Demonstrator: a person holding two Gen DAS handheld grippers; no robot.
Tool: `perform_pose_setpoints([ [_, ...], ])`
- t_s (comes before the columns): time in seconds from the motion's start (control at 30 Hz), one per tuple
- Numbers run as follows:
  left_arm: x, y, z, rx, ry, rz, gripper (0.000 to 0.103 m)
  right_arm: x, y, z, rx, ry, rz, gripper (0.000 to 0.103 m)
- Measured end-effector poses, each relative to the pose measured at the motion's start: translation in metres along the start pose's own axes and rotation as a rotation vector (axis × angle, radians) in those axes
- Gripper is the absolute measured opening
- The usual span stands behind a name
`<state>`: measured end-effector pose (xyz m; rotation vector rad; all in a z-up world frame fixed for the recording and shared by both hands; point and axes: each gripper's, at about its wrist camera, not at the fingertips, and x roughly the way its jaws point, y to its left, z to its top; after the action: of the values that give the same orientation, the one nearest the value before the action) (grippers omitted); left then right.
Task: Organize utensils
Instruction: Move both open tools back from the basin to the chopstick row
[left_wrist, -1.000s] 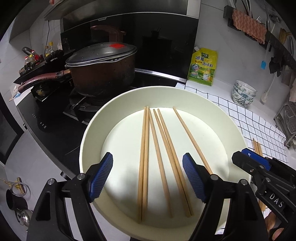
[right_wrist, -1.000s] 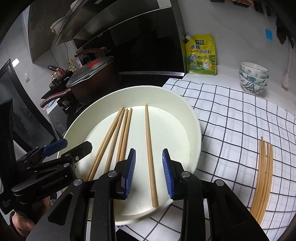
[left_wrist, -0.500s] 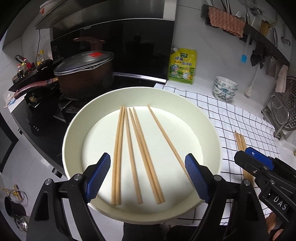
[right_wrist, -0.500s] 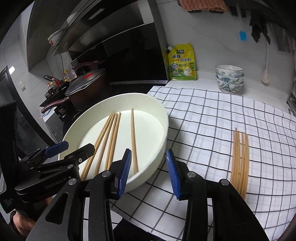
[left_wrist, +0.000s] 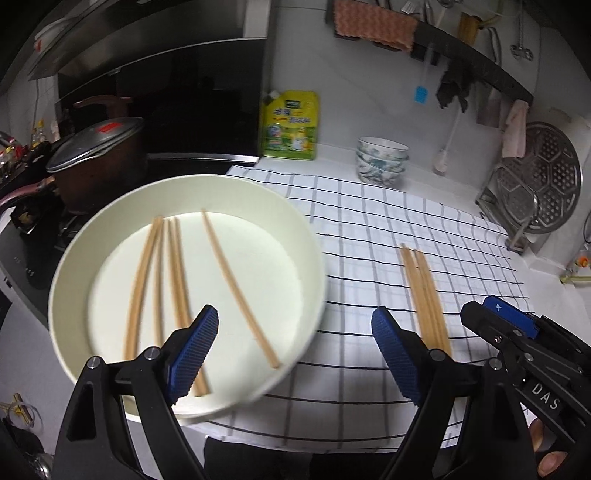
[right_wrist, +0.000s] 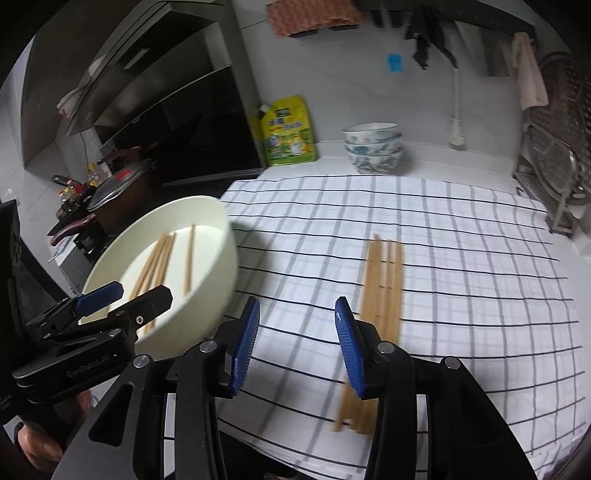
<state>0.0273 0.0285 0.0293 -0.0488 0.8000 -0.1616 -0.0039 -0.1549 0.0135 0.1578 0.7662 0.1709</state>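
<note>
Five or so chopsticks (left_wrist: 236, 288) in white bowl (left_wrist: 299, 225); both grippers (left_wrist: 291, 354) (right_wrist: 295, 347) empty, right's jaws opening.

Five wooden chopsticks (left_wrist: 173, 280) lie loose in a round white basin (left_wrist: 306, 258) at the left edge of a checked cloth (left_wrist: 369, 229): four close together, one apart, slanting right. A second bundle of chopsticks (right_wrist: 384, 280) lies side by side on the cloth, well apart from the basin.

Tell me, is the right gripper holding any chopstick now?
No, the right gripper has nothing between its opening jaws; the chopsticks on the cloth lie untouched beside it.
</note>
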Motion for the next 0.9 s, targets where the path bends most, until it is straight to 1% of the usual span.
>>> perform_pose_setpoints([
  [0.2, 0.006, -0.037, -0.006, 0.044, 0.008, -0.046, 0.084, -0.005, -0.043, -0.012, 0.065, 0.011, -0.071, 0.042],
  [0.33, 0.014, -0.052, -0.015, 0.078, 0.029, -0.051, 0.084, 0.0, -0.063, -0.024, 0.093, 0.037, -0.11, 0.042],
  [0.47, 0.024, -0.061, -0.022, 0.098, 0.068, -0.057, 0.084, 0.005, -0.07, -0.03, 0.098, 0.049, -0.126, 0.042],
  [0.63, 0.03, -0.067, -0.025, 0.112, 0.075, -0.044, 0.084, 0.013, -0.075, -0.033, 0.1, 0.061, -0.119, 0.042],
  [0.8, 0.041, -0.072, -0.027, 0.115, 0.099, -0.035, 0.084, 0.021, -0.078, -0.033, 0.09, 0.072, -0.118, 0.042],
  [0.9, 0.046, -0.075, -0.028, 0.122, 0.106, -0.028, 0.084, 0.024, -0.082, -0.033, 0.086, 0.075, -0.123, 0.044],
])
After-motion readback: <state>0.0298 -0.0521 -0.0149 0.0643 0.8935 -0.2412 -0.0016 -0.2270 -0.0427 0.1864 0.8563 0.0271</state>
